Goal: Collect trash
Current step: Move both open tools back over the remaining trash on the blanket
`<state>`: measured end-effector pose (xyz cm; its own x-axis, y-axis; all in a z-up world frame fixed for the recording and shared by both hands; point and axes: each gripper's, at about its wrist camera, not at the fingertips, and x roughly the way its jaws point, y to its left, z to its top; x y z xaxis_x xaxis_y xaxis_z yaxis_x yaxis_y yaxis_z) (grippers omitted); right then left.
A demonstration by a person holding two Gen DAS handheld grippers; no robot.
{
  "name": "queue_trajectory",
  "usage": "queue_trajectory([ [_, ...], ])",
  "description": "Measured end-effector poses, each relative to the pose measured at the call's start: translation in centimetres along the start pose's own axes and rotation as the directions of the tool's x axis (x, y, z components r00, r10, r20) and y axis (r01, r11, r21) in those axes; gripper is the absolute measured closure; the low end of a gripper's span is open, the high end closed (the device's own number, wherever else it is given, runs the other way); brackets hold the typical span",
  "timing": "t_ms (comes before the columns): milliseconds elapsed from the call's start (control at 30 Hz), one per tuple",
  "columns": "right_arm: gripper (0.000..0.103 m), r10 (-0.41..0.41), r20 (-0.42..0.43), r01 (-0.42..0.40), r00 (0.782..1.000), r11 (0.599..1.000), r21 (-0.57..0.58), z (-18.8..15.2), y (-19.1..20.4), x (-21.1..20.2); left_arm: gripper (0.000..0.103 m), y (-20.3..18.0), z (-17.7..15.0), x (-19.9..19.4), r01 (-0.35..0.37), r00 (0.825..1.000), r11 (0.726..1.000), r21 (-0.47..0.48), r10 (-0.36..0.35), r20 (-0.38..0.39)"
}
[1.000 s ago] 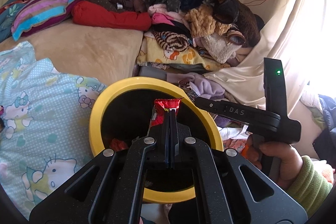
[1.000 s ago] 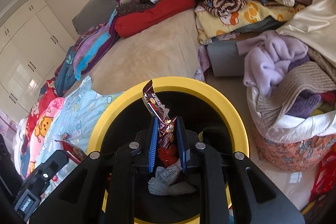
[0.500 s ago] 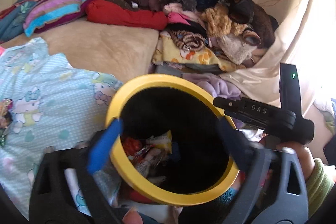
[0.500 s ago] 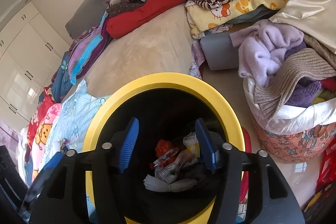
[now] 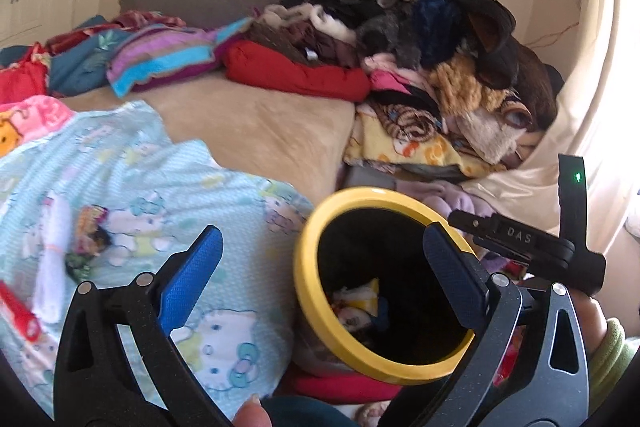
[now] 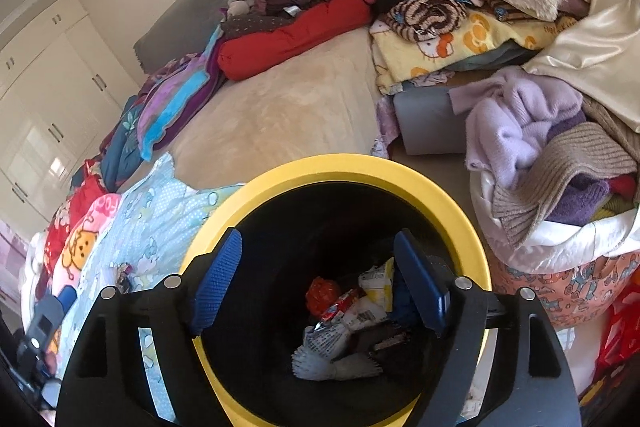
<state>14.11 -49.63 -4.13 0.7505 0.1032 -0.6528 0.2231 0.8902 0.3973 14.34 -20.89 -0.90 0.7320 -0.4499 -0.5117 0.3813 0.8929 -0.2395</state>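
Note:
A black bin with a yellow rim [image 6: 340, 167] stands beside the bed, with wrappers and crumpled paper [image 6: 348, 323] at its bottom. My right gripper [image 6: 316, 275] hovers over the bin mouth; its jaws are opening and nothing is between them. My left gripper [image 5: 320, 267] is wide open and holds nothing, its left finger [image 5: 188, 283] over the blue cartoon blanket [image 5: 224, 347] and its right finger across the bin's rim [image 5: 308, 291]. On that blanket lie a colourful wrapper [image 5: 90, 239], a white piece [image 5: 52, 259] and a red scrap [image 5: 16, 311].
A tall heap of clothes [image 5: 440, 47] fills the far right of the beige bed [image 5: 260, 123]. A fabric basket stuffed with knitwear [image 6: 560, 187] stands right of the bin. The hand holding the right gripper [image 5: 592, 315] is close on the right. White wardrobes [image 6: 40, 87] line the left wall.
Both grippers were shut on snack wrappers over the bin; both have opened and the wrappers are now in it. The left gripper has swung left toward the blanket.

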Motion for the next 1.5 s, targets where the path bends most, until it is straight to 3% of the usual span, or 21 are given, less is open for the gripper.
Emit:
queue_trajectory([
  [867,0.022,0.092,-0.003,-0.090,0.996,0.972,-0.215,-3.1,10.8,-0.4,0.011,8.8,-0.4,-7.1,-0.162,0.979,0.971,-0.177,0.181,0.094],
  [1500,0.021,0.191,-0.068,-0.203,0.979,0.923,-0.326,-5.9,17.7,1.0,0.011,14.1,-2.1,-8.4,-0.276,0.954,0.948,-0.158,0.290,0.076],
])
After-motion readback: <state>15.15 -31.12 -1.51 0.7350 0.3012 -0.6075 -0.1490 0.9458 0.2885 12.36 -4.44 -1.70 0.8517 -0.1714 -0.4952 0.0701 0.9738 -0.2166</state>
